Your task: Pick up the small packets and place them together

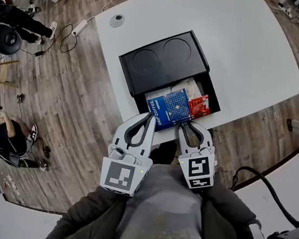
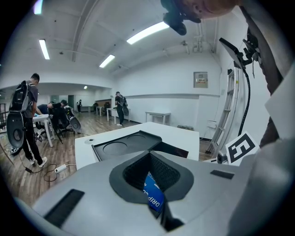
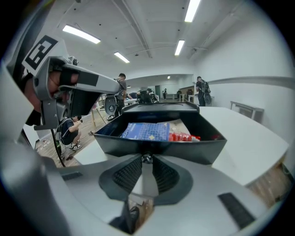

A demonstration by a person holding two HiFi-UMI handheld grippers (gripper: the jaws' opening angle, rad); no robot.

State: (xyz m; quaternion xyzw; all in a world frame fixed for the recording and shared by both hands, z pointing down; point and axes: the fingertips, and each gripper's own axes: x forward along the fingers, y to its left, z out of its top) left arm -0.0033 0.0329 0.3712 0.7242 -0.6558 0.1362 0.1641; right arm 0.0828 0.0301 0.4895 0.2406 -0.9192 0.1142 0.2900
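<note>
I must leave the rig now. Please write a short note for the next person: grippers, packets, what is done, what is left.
Left hand-held gripper: closed on a corner of the blue packet.
Right hand-held gripper: jaws slightly apart, empty, by the near wall of the black box.
Done: the blue packet, red packet and white packet lie together in the box.
Left, probably: release the blue packet and draw both grippers back.

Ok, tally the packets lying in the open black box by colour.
blue packet: 1
red packet: 1
pale packet: 1
Total: 3, as far as these views show.
</note>
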